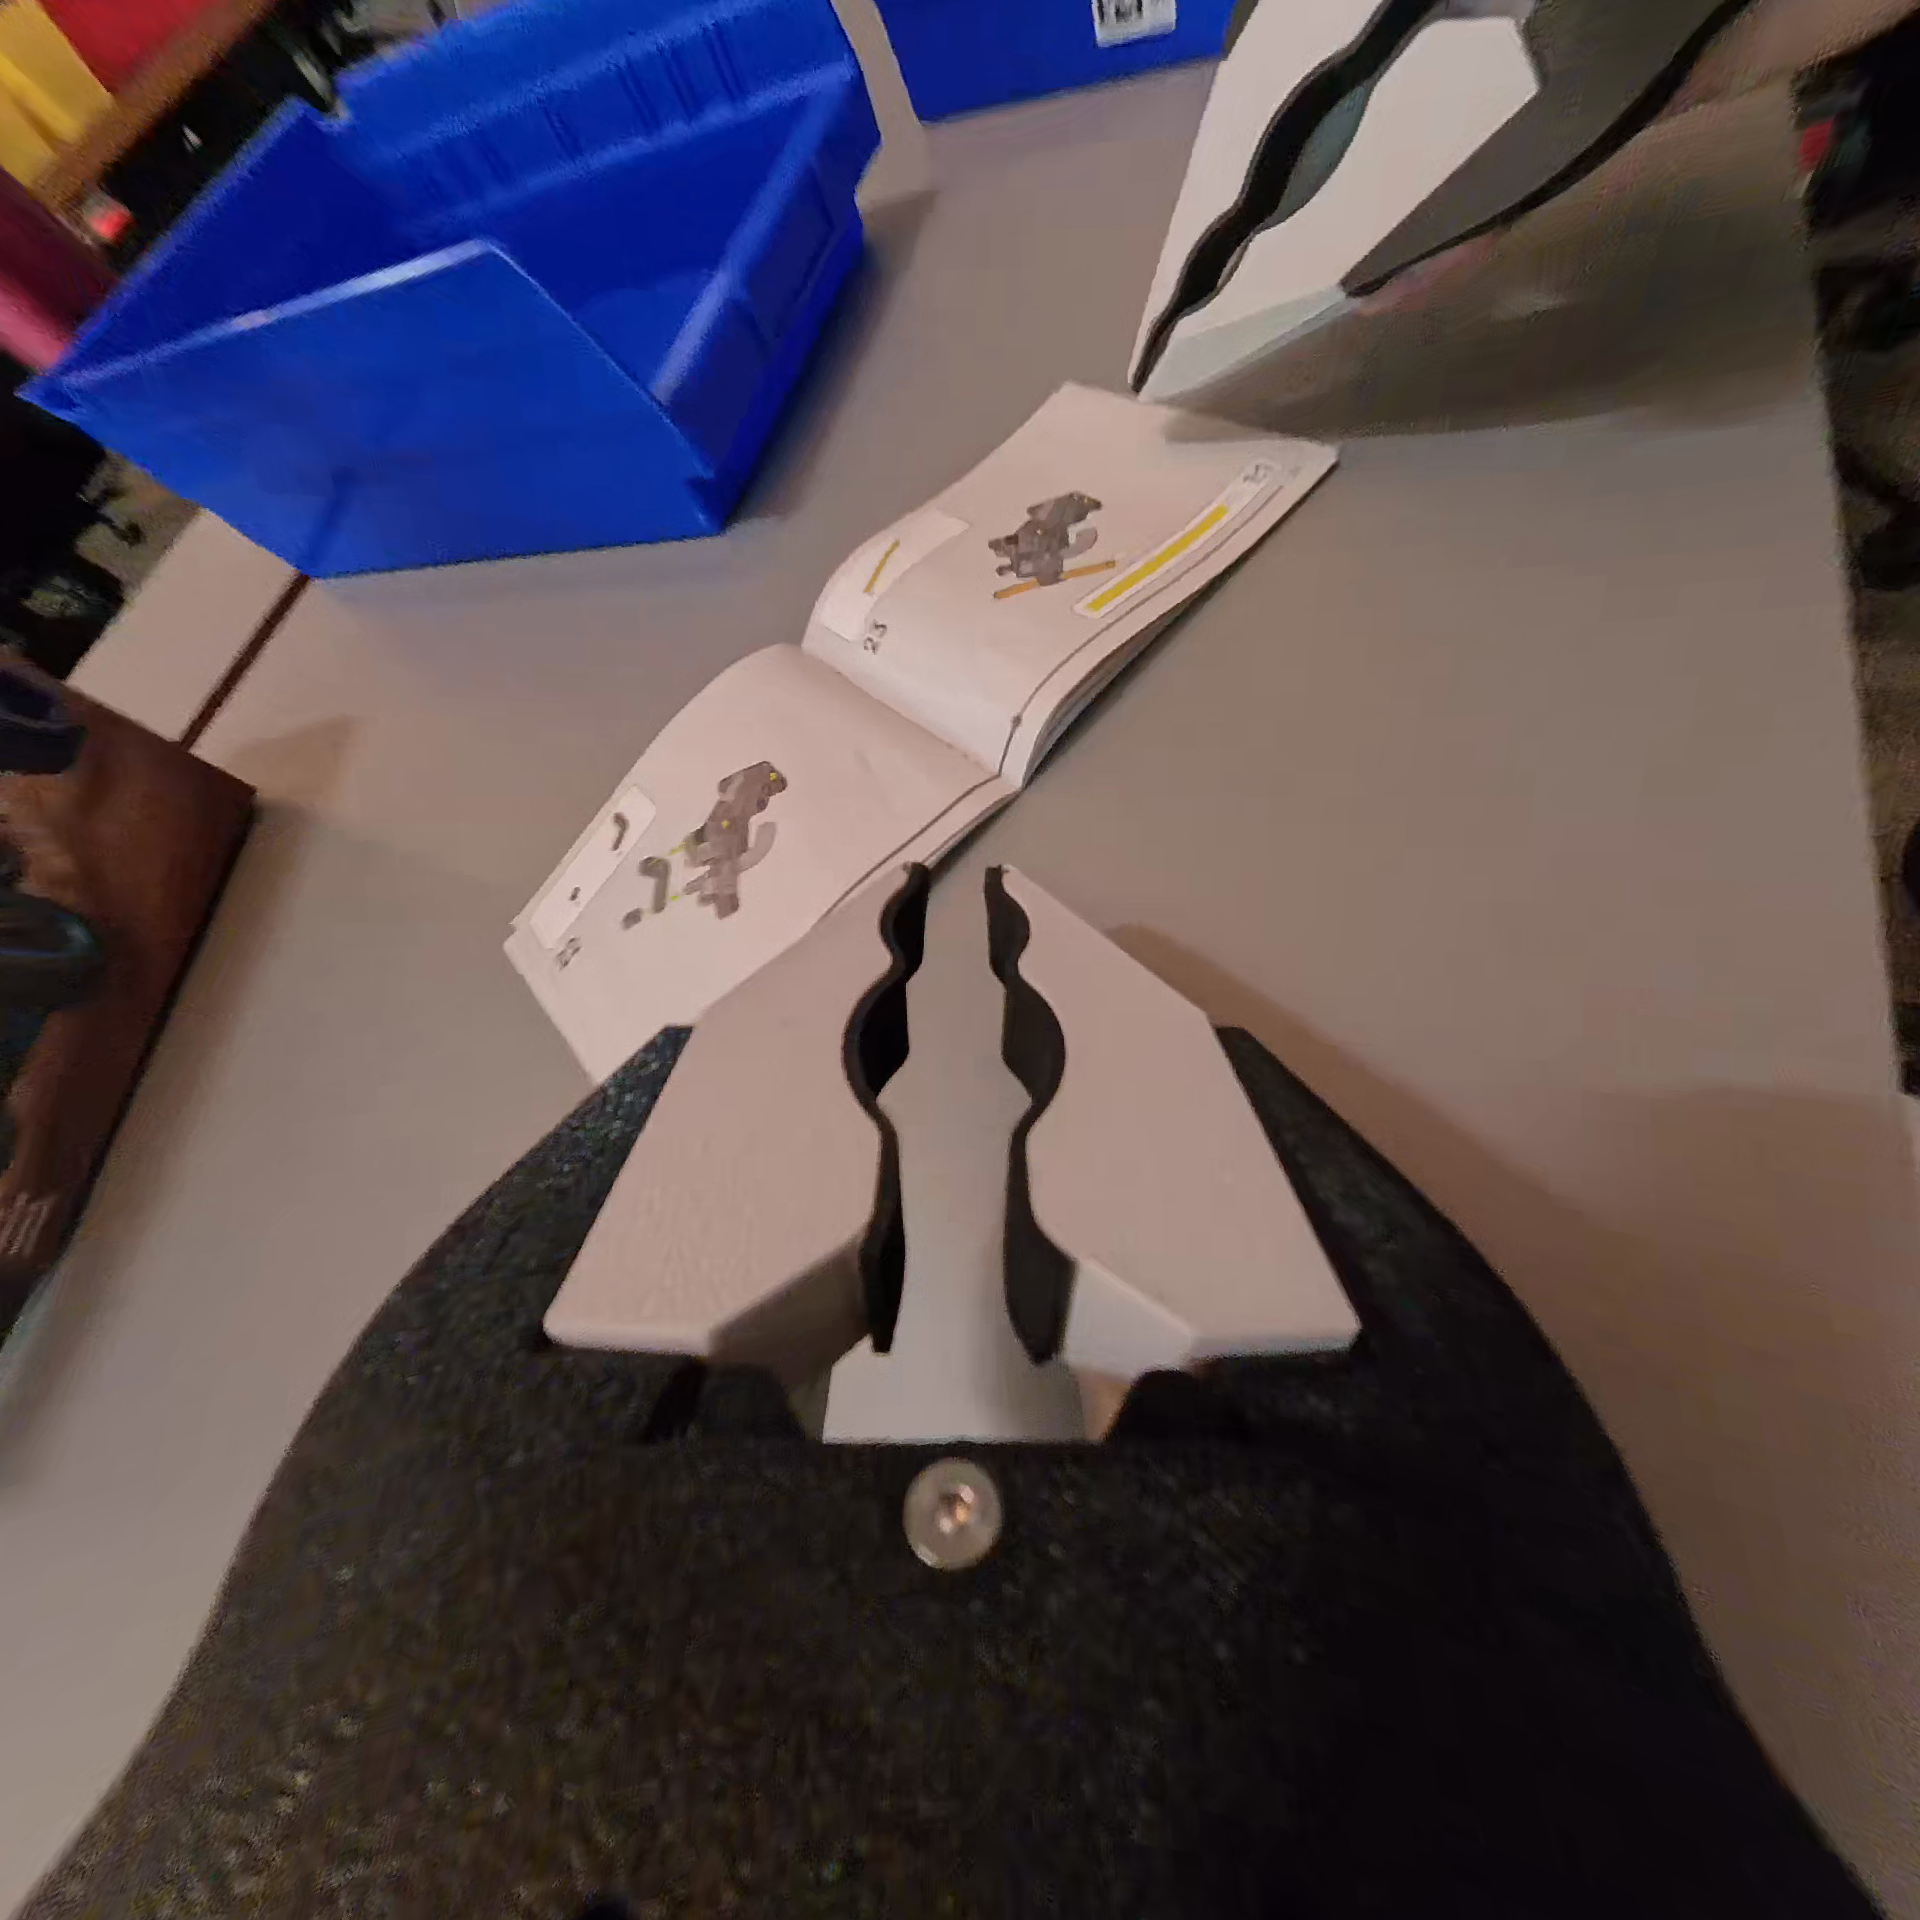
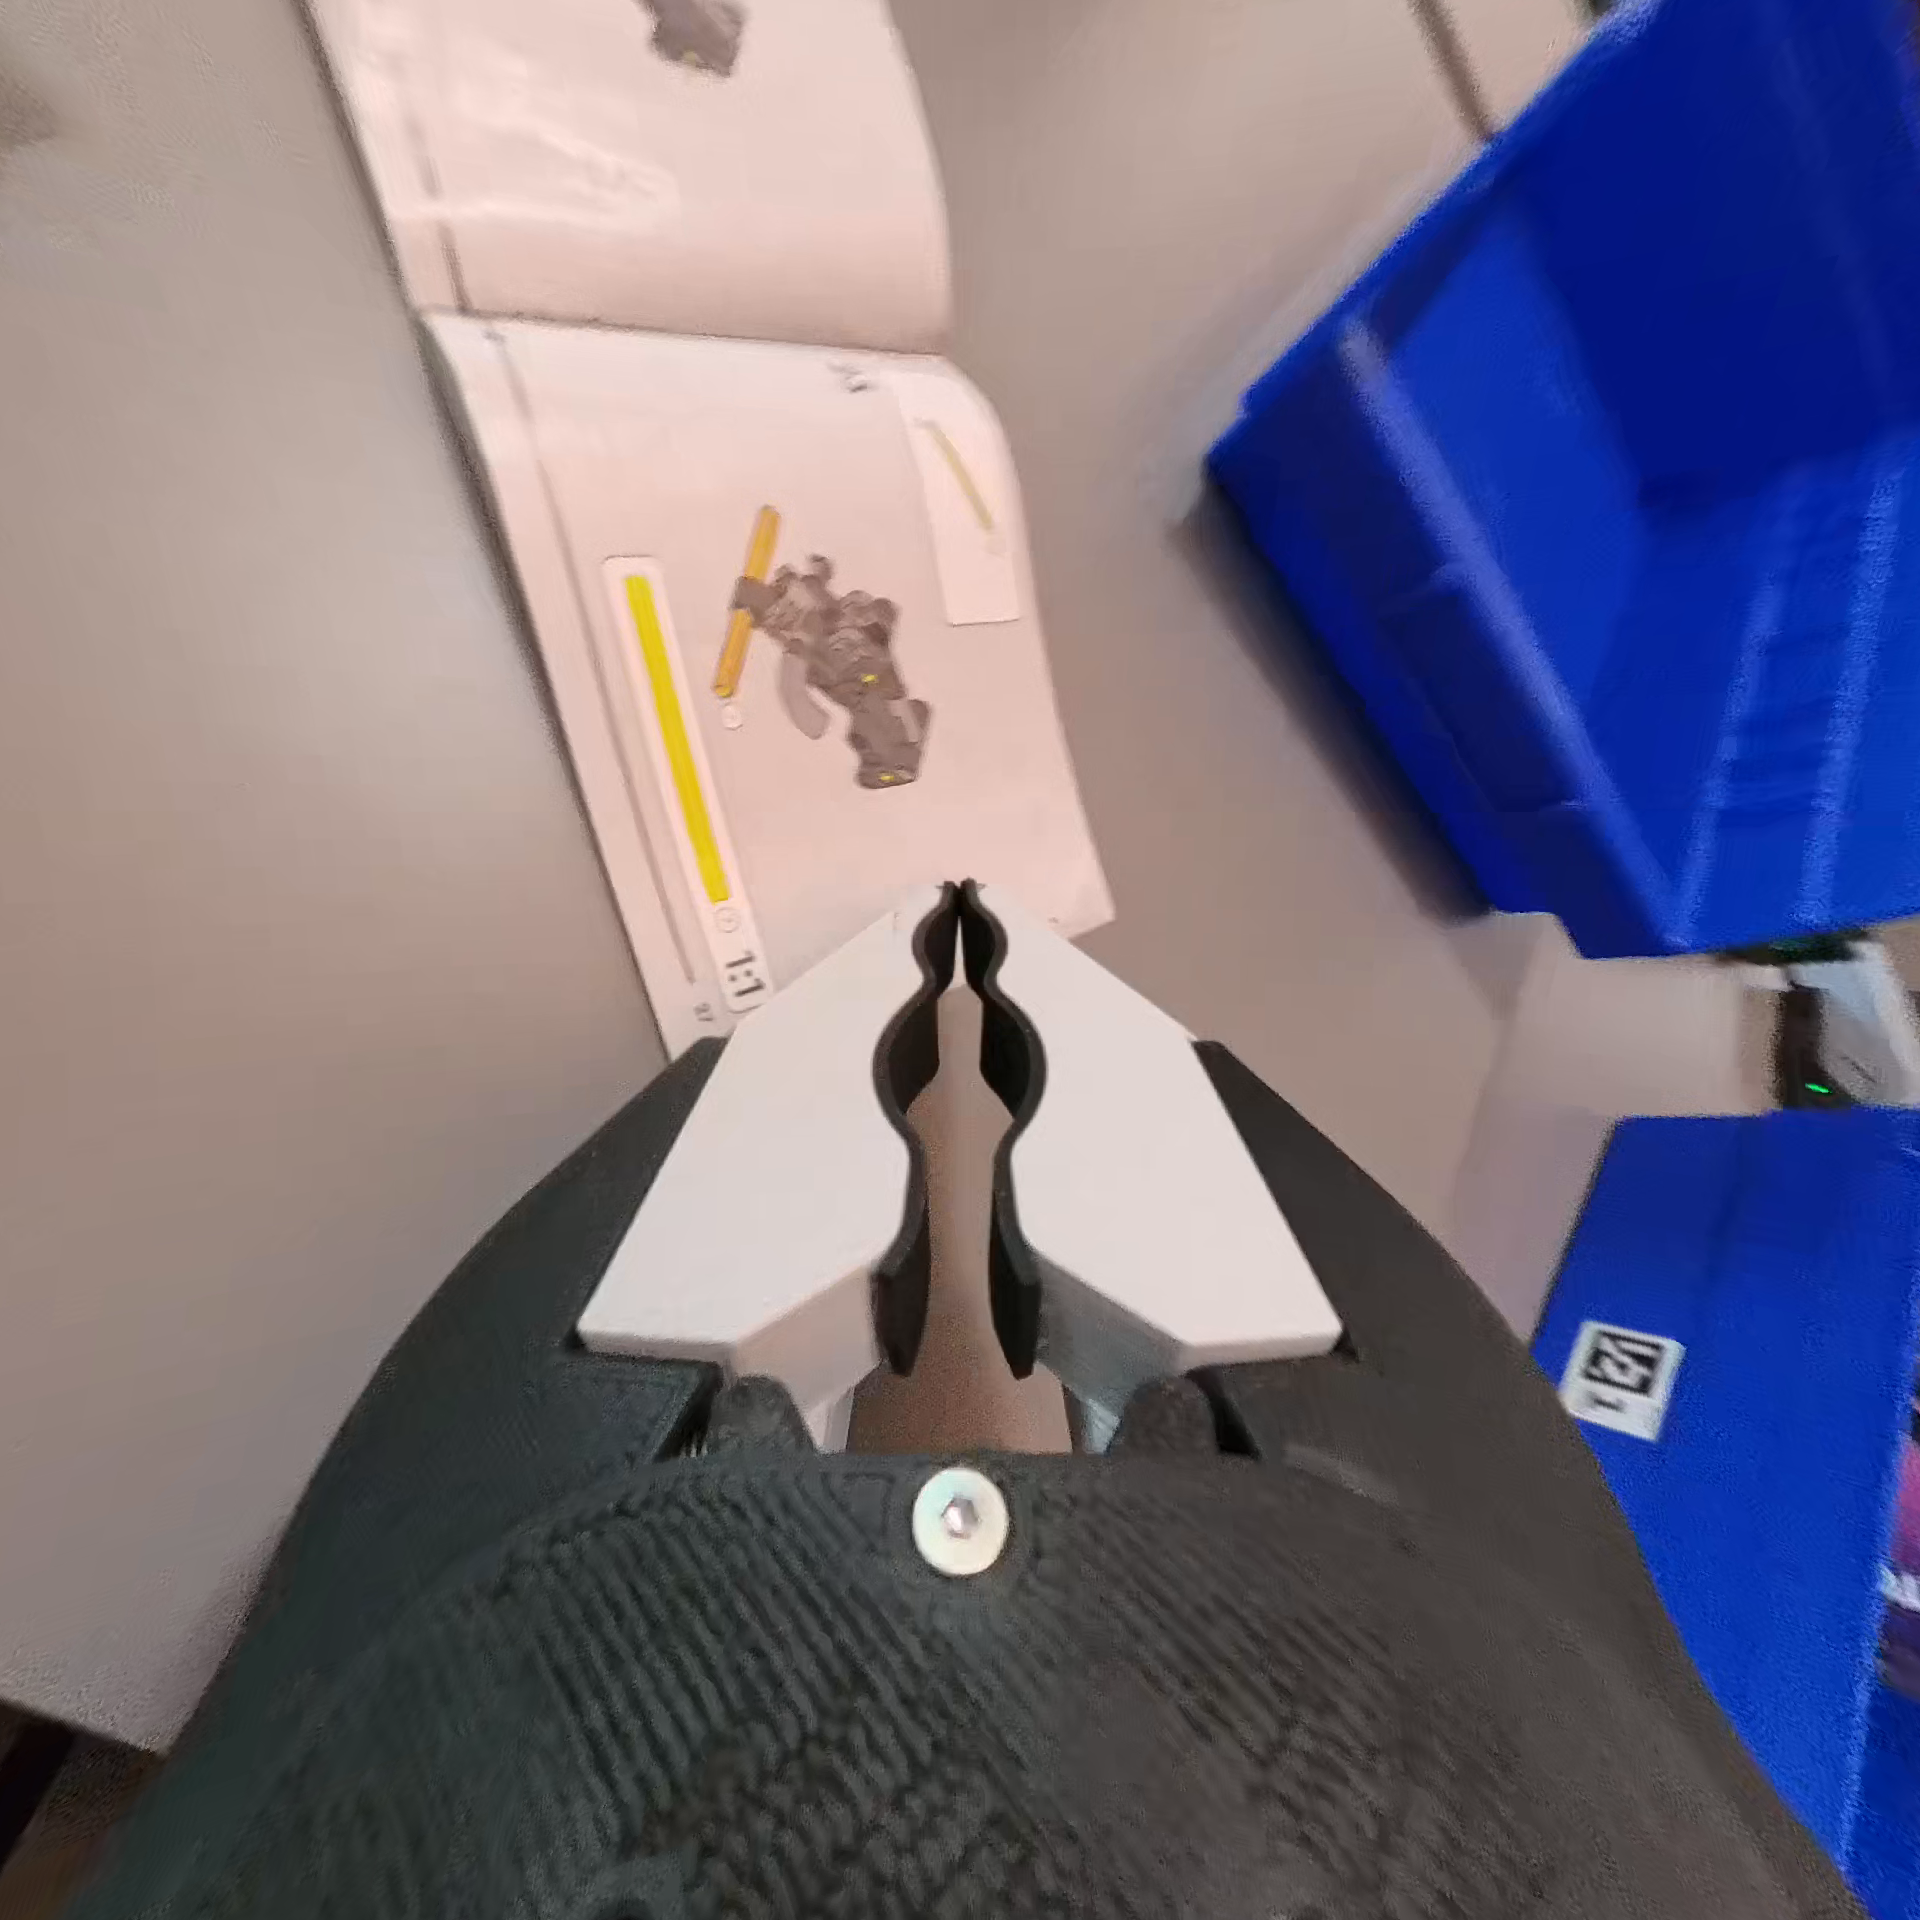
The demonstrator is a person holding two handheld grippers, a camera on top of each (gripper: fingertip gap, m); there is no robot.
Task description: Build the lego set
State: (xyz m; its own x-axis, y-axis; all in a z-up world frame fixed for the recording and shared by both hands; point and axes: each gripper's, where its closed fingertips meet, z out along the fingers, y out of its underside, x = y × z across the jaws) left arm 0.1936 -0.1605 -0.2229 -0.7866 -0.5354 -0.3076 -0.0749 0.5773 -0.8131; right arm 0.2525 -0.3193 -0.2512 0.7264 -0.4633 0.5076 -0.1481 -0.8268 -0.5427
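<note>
An open instruction booklet (image 1: 935,665) with pictures of a grey model lies flat on the grey table (image 1: 1455,831). My left gripper (image 1: 954,878) hovers just above the booklet's near edge, by the spine; its jaws stand a little apart with nothing between them. My right gripper (image 2: 961,888) has its black pads pressed together, and no object shows between them. Its tip hangs over the near edge of the booklet's page (image 2: 810,675) that bears a yellow bar. It also shows in the left wrist view (image 1: 1148,364), coming down at the booklet's far corner.
A blue bin (image 1: 468,343) stands behind the booklet to the left, and shows in the right wrist view (image 2: 1621,540). A second blue bin (image 2: 1756,1403) with a tag is nearer on the right. A dark brown box (image 1: 94,935) lies at the left table edge.
</note>
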